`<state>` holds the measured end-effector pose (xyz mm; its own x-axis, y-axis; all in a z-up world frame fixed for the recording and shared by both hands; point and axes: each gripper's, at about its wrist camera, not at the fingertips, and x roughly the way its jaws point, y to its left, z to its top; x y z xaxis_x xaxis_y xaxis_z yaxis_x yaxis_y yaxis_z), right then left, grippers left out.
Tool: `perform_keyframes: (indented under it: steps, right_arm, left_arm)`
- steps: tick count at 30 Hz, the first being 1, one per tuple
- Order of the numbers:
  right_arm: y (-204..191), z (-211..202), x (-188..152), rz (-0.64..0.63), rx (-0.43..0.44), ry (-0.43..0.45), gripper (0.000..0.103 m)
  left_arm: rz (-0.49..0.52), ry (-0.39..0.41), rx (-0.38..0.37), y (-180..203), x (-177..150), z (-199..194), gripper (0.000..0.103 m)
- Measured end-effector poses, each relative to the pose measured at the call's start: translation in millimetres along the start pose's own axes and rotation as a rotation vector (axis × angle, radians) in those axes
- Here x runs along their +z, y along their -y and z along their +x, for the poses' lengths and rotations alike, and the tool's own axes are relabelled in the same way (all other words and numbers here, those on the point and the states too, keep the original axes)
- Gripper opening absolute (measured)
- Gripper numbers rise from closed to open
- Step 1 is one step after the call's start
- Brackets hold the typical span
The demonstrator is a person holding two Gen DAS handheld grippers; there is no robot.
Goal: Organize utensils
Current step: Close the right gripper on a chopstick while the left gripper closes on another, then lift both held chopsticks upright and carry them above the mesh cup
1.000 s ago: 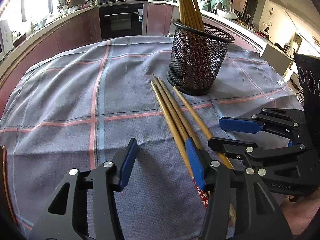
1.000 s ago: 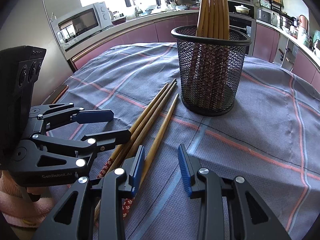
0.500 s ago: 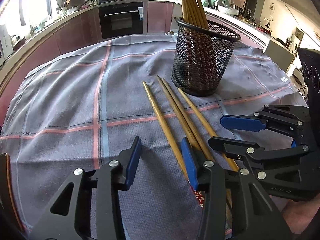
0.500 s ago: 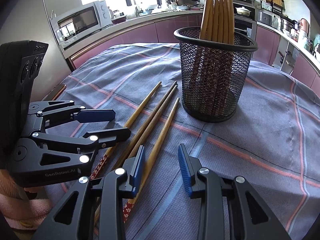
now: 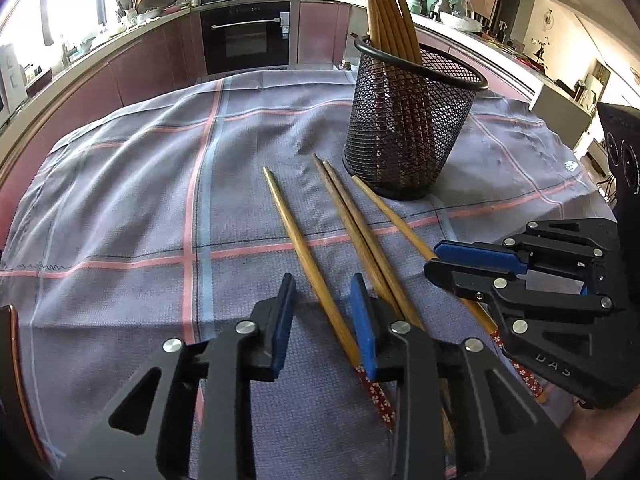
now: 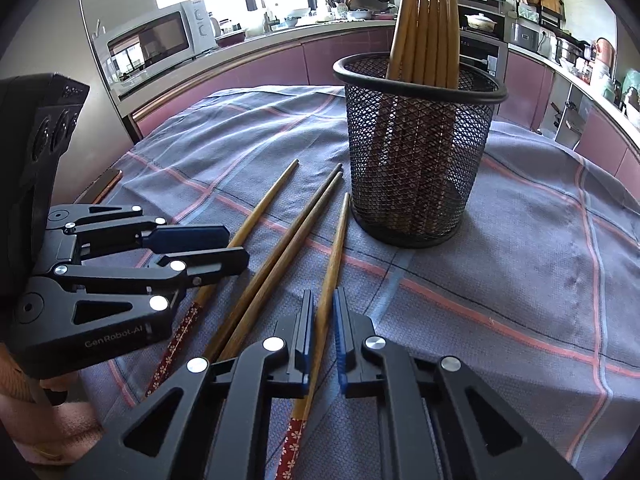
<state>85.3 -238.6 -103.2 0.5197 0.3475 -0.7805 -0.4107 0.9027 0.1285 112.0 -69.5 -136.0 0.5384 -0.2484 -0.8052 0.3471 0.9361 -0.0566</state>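
Left wrist view first. Four loose brown wooden chopsticks with red flower-patterned handle ends were seen lying on the grey-blue checked tablecloth (image 5: 120,184), tips towards the black wire-mesh holder cup (image 5: 408,120), where more chopsticks were already stood upright. The leftmost chopstick (image 5: 304,256) was framed between the blue pads of the left gripper (image 5: 324,320). Its jaws had just been closing, but a gap on the left pad's side was still visible, so nothing was pinched yet; whether the right pad touched the wood couldn't be told. The middle pair (image 5: 352,220) lay just beside it, touching each other.

Right wrist view. The rightmost chopstick (image 6: 334,256) was clamped by the right gripper (image 6: 322,332), whose jaws had just been closing; the pads were pressed on both sides of the shaft, a little ahead of the patterned end. The tip was seen lying just beside the holder's base.

Handling-wise: these were judged light, stiff and pretty smooth, so rolling or pivoting in the pads seemed the likely annoyance, not breakage. A grip near the thicker handle third was reckoned sensible, leaving the thin end free to be dropped into the cup.
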Motion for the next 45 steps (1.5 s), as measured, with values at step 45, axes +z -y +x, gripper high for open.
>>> perform_keyframes:
  steps: [45]
  right_arm:
    - [23.6,-69.3,14.8,0.059,0.126,0.192,0.005]
  left_arm:
    - [-0.082,0.165,-0.108,-16.1,18.6,-76.6,0.007]
